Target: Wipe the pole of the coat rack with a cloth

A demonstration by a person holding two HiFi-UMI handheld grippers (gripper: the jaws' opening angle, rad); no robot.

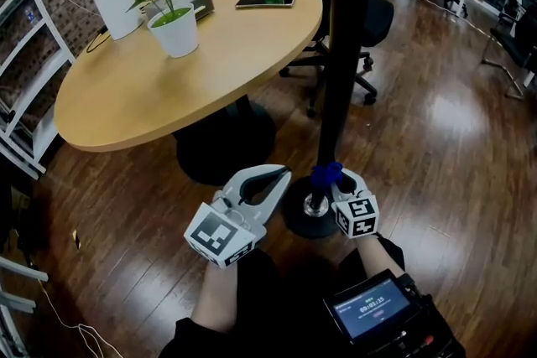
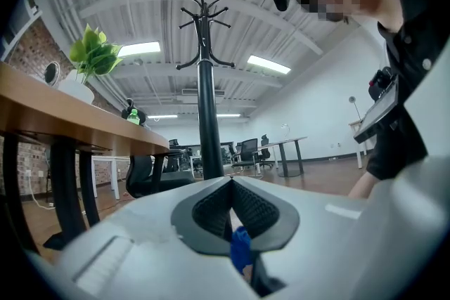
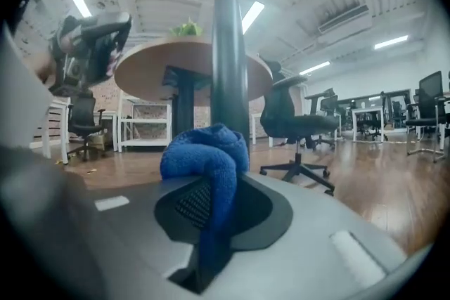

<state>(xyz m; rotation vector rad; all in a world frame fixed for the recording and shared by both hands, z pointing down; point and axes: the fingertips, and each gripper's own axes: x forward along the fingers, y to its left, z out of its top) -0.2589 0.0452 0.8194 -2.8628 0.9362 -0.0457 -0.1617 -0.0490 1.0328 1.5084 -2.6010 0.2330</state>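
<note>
Blue terry cloth (image 3: 207,165), bunched into a fat roll. It is soft and light, and I judge it will flatten against a surface and drag rather than skid. The right gripper (image 3: 211,187) has its jaws clamped on it, with the roll bulging above the tips and a tail hanging down through the slot. The hold looks deep. I'd press with the bulge, not the jaw plastic.

The pole (image 1: 340,54) is black, matte, round, rigid and upright, with hooks (image 2: 202,10) at its top. In the head view it rises toward 12 o'clock from a round dark base (image 1: 295,218) on the wood floor. The cloth sits against the pole low down, just above the base, on the 6 o'clock side. The rack is probably top-heavy, so a hard sideways shove might rock it.

The left gripper (image 1: 279,174) has its jaws together at the tips. It sits at 9 o'clock of the base, near the pole but clear of it. A blue fleck (image 2: 240,248) shows low in its slot, and I cannot tell what it is.

A round wooden table (image 1: 126,96) stands at 10 o'clock, beside the pole.
</note>
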